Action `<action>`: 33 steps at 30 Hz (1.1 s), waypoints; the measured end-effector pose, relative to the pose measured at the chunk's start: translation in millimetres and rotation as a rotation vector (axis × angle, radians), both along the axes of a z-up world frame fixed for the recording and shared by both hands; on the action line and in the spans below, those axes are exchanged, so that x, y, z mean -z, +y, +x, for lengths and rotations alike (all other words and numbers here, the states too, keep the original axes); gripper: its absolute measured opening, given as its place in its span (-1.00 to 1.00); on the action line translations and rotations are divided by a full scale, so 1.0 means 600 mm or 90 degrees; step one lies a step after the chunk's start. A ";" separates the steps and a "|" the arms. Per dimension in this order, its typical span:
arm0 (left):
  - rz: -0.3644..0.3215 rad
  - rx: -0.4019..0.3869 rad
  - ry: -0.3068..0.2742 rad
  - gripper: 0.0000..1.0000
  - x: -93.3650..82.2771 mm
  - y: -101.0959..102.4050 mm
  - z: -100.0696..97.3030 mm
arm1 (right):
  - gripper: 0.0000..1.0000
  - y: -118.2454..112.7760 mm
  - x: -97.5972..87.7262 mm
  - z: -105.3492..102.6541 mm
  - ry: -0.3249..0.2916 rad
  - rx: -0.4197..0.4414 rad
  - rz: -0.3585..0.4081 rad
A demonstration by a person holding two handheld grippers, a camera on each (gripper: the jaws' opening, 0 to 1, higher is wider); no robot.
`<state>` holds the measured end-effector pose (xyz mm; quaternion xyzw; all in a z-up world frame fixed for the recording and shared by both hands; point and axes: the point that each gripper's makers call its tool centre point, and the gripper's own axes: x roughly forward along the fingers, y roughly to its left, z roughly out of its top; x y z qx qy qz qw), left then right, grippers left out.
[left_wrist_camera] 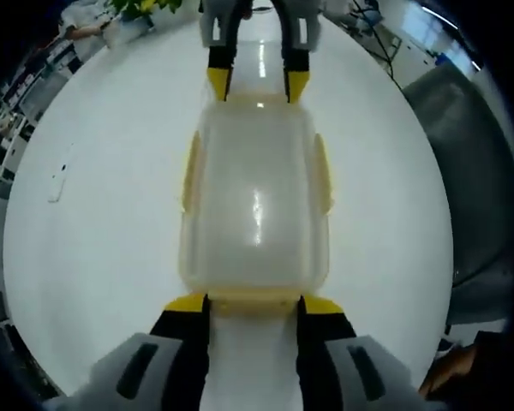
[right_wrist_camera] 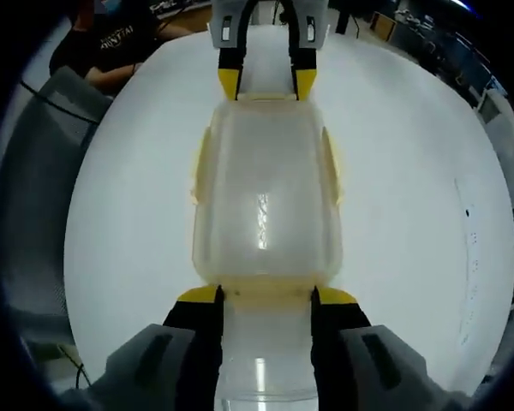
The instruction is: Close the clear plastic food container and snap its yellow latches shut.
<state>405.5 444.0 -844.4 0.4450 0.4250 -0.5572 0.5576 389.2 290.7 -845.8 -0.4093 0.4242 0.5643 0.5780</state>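
A clear plastic container (left_wrist_camera: 255, 205) (right_wrist_camera: 265, 201) lies on the white table (left_wrist_camera: 111, 257) with its lid resting on top. Yellow latches (left_wrist_camera: 191, 171) (right_wrist_camera: 331, 167) run along its two long sides and look flared outward. My left gripper (left_wrist_camera: 254, 302) stands open at one short end, its yellow tips against the rim either side of the end latch (left_wrist_camera: 253, 300). My right gripper (right_wrist_camera: 266, 295) is open at the opposite end, placed the same way. Each gripper also appears at the far end in the other's view: right gripper (left_wrist_camera: 258, 83), left gripper (right_wrist_camera: 266, 83).
A grey chair (left_wrist_camera: 463, 171) (right_wrist_camera: 34, 197) stands beside the table. A person in a dark shirt (right_wrist_camera: 111, 43) sits at the far edge. A small white object (left_wrist_camera: 58, 182) lies on the table, and a hand (left_wrist_camera: 450, 372) shows at the edge.
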 end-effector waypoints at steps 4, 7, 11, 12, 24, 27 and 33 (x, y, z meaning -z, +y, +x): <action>-0.018 -0.005 -0.018 -0.32 -0.028 0.007 0.002 | -0.26 0.001 -0.030 0.003 -0.029 0.000 0.010; -0.026 -0.012 -0.020 -0.32 -0.049 0.009 -0.013 | -0.26 0.003 -0.061 -0.010 -0.044 -0.007 0.020; -0.041 -0.008 -0.010 -0.32 -0.087 -0.005 -0.039 | -0.26 -0.013 -0.096 -0.030 -0.055 -0.008 0.002; -0.047 -0.007 -0.021 -0.32 -0.101 -0.011 -0.041 | -0.26 -0.018 -0.107 -0.031 -0.064 -0.007 0.003; -0.055 -0.014 -0.091 -0.32 -0.185 -0.093 -0.067 | -0.26 -0.100 -0.184 -0.050 -0.122 -0.011 0.021; -0.053 -0.015 -0.083 -0.32 -0.188 -0.124 -0.070 | -0.26 -0.132 -0.186 -0.056 -0.117 -0.013 0.026; -0.049 -0.012 -0.090 -0.32 -0.188 -0.196 -0.054 | -0.25 -0.208 -0.184 -0.038 -0.125 -0.006 0.022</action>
